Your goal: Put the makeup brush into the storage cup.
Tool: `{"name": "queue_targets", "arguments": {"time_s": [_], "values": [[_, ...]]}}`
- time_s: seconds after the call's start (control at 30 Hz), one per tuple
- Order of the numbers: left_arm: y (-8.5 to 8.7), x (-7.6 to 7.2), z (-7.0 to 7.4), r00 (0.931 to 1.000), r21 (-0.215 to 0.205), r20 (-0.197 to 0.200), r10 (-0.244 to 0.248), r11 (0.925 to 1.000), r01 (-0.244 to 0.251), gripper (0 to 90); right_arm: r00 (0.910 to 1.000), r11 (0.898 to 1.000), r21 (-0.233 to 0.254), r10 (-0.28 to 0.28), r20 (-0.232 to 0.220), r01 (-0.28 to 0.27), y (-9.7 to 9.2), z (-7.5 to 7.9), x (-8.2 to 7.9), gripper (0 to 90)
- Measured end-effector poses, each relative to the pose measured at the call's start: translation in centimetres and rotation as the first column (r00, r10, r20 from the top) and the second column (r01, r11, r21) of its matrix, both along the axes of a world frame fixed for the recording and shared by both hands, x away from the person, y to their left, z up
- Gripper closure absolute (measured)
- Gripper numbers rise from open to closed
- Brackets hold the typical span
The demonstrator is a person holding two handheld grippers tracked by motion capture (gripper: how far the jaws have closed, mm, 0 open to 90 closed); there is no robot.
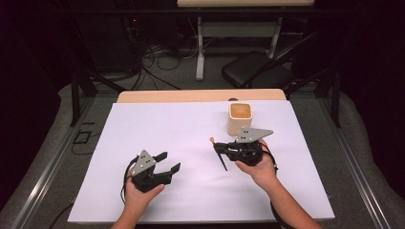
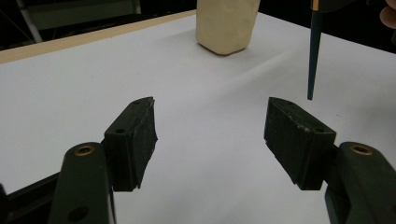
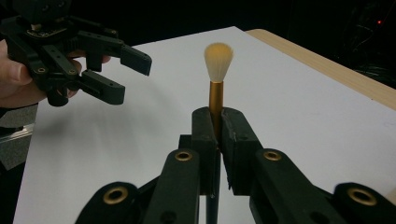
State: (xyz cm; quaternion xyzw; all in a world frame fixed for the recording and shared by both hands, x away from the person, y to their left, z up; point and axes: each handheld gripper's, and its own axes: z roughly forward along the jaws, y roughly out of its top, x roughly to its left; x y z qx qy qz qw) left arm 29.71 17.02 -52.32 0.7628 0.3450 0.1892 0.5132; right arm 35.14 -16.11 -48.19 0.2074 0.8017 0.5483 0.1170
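My right gripper is shut on a make-up brush, low over the white sheet and just in front of the cream cup. In the right gripper view the jaws clamp the gold ferrule, and the pale bristle head of the brush stands up above them. Its dark pointed handle hangs down toward the sheet at the right of the left gripper view. My left gripper rests open at the front left with nothing between its pads. It also shows open in the right gripper view.
A white sheet covers the wooden table. The cream cup stands open-topped at the back right of the sheet. A black chair and cables lie on the floor beyond the table's far edge.
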Motion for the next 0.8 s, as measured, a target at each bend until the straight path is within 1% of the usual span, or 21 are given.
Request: {"name": "queue_targets", "arguments": {"time_s": [0.13, 0.2, 0.23, 0.3, 0.4, 0.5, 0.53, 0.57, 0.6, 0.63, 0.7, 0.8], "values": [[-0.2, 0.0, 0.1, 1.0000, 0.005, 0.000, -0.006, 1.0000, 0.006, 34.0, 1.0000, 1.000, 0.009, -0.004, 0.005, 0.003, 0.1, -0.1, -0.2, 83.7], [-0.6, -0.1, 0.1, 0.9999, 0.007, -0.004, -0.016, 0.9998, 0.016, 34.2, 0.9999, 1.000, 0.020, -0.008, 0.008, 0.008, 0.1, -0.1, -0.3, 83.7], [-0.8, -0.1, 0.2, 0.9998, 0.001, -0.006, -0.020, 0.9998, 0.020, 34.3, 0.9999, 1.000, 0.026, -0.011, 0.010, 0.011, 0.0, -0.1, -0.3, 83.7], [-1.0, -0.2, 0.3, 0.9995, 0.007, -0.008, -0.030, 0.9995, 0.030, 34.3, 0.9999, 0.999, 0.042, -0.014, 0.010, 0.014, 0.0, -0.2, -0.4, 83.7], [-1.3, -0.2, 0.3, 0.9993, 0.004, -0.013, -0.035, 0.9994, 0.035, 34.5, 0.9998, 0.999, 0.050, -0.017, 0.011, 0.016, -0.1, -0.2, -0.5, 83.8], [-1.7, -0.1, 0.5, 0.9986, -0.014, -0.023, -0.047, 0.9988, 0.047, 35.3, 0.9998, 0.997, 0.070, -0.017, 0.010, 0.016, -0.2, -0.2, -0.7, 83.7], [-1.7, -0.1, 0.5, 0.9986, -0.014, -0.023, -0.047, 0.9988, 0.047, 35.4, 0.9998, 0.997, 0.076, -0.019, 0.011, 0.018, -0.2, -0.2, -0.7, 83.7], [-1.9, -0.1, 0.6, 0.9982, -0.027, -0.026, -0.054, 0.9982, 0.054, 35.4, 0.9997, 0.997, 0.078, -0.020, 0.013, 0.019, -0.2, -0.2, -0.7, 83.7], [-1.9, -0.1, 0.6, 0.9982, -0.027, -0.026, -0.054, 0.9982, 0.054, 35.6, 0.9997, 0.997, 0.078, -0.020, 0.013, 0.019, -0.2, -0.2, -0.7, 83.7], [-2.0, -0.1, 0.7, 0.9979, -0.031, -0.029, -0.058, 0.9979, 0.057, 35.8, 0.9996, 0.996, 0.089, -0.025, 0.014, 0.024, -0.2, -0.2, -0.7, 83.7], [-2.5, 0.0, 0.8, 0.9972, -0.018, -0.027, -0.069, 0.9975, 0.069, 36.1, 0.9995, 0.995, 0.092, -0.029, 0.012, 0.028, -0.3, -0.2, -0.8, 83.7], [-3.0, -0.1, 0.9, 0.9966, -0.016, -0.026, -0.078, 0.9969, 0.077, 36.3, 0.9993, 0.994, 0.105, -0.035, 0.010, 0.034, -0.3, -0.1, -0.9, 83.8]]}}
